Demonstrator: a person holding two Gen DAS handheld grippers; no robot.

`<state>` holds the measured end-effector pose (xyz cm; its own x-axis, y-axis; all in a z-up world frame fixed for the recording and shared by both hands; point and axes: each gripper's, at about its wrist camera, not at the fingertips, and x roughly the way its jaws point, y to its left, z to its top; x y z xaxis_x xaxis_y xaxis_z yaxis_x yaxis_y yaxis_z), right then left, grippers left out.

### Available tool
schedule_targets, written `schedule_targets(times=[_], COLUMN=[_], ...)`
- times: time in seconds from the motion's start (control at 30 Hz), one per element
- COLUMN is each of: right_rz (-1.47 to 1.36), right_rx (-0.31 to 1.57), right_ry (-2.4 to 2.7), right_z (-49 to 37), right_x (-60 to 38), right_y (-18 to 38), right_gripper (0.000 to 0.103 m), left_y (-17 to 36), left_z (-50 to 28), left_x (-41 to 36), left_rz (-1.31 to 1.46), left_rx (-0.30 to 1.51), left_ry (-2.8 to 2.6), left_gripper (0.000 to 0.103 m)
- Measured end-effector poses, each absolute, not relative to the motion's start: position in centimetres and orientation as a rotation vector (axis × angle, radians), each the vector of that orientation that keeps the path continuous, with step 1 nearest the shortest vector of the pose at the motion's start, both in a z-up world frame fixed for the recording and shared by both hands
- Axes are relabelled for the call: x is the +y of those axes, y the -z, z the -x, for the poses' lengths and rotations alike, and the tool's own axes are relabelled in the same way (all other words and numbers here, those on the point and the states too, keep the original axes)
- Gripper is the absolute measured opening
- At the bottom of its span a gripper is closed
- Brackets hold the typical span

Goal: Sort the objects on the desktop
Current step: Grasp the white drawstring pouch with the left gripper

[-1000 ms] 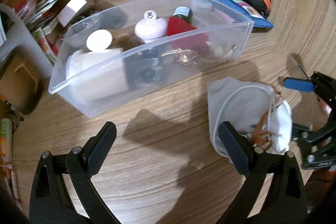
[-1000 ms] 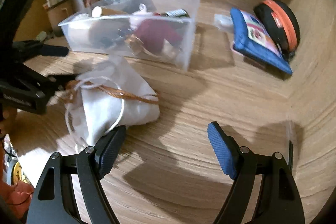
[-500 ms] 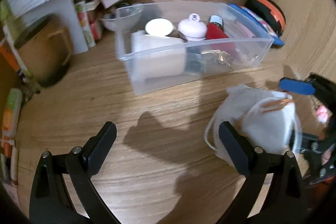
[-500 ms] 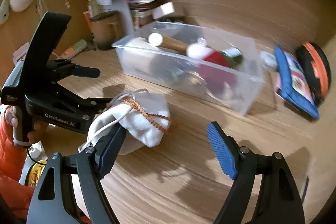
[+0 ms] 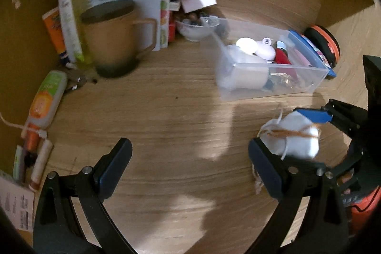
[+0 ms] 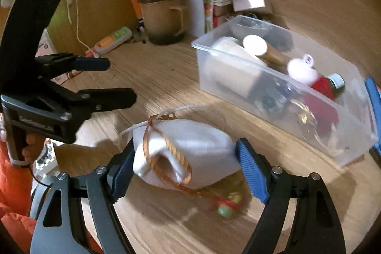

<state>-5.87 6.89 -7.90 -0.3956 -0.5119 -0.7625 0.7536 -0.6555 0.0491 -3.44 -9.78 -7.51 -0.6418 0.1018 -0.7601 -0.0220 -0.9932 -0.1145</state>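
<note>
Right gripper (image 6: 183, 166): blue pads either side of a white drawstring pouch (image 6: 188, 154), pinching it; lifted or resting on the wooden desk (image 6: 166, 77), cannot tell. Pouch long axis runs pad to pad, gathered mouth with orange cord toward the left pad. Only this view shows a small red-green trinket (image 6: 226, 206) below it. Left gripper (image 5: 188, 166): jaws wide, nothing between; pouch just right of its right finger. Beyond: clear plastic bin (image 5: 273, 85) with bottles; only the left view shows the orange-rimmed case (image 5: 323, 44) behind it. Farthest: tan mug (image 5: 114, 39).
</note>
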Motion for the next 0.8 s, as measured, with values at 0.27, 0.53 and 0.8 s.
schedule_targets(times=[0.27, 0.53, 0.8], right_rz=[-1.052, -1.078, -1.13], right_rx=[0.242, 0.151, 0.073], right_ry=[2.118, 2.181, 2.117], right_z=[8.0, 9.5, 10.2], right_x=[9.5, 13.0, 14.0], right_y=[6.4, 5.9, 6.5], right_gripper=[0.078, 0.078, 0.078], left_y=[8.1, 8.8, 8.9], left_z=[1.7, 3.5, 7.0], left_x=[-7.7, -1.2, 3.4], left_rz=[1.256, 1.227, 1.203], left_rx=[-0.119, 0.154, 0.37], left_ry=[-2.657, -2.503, -2.46], left_gripper=[0.099, 0.099, 0.099])
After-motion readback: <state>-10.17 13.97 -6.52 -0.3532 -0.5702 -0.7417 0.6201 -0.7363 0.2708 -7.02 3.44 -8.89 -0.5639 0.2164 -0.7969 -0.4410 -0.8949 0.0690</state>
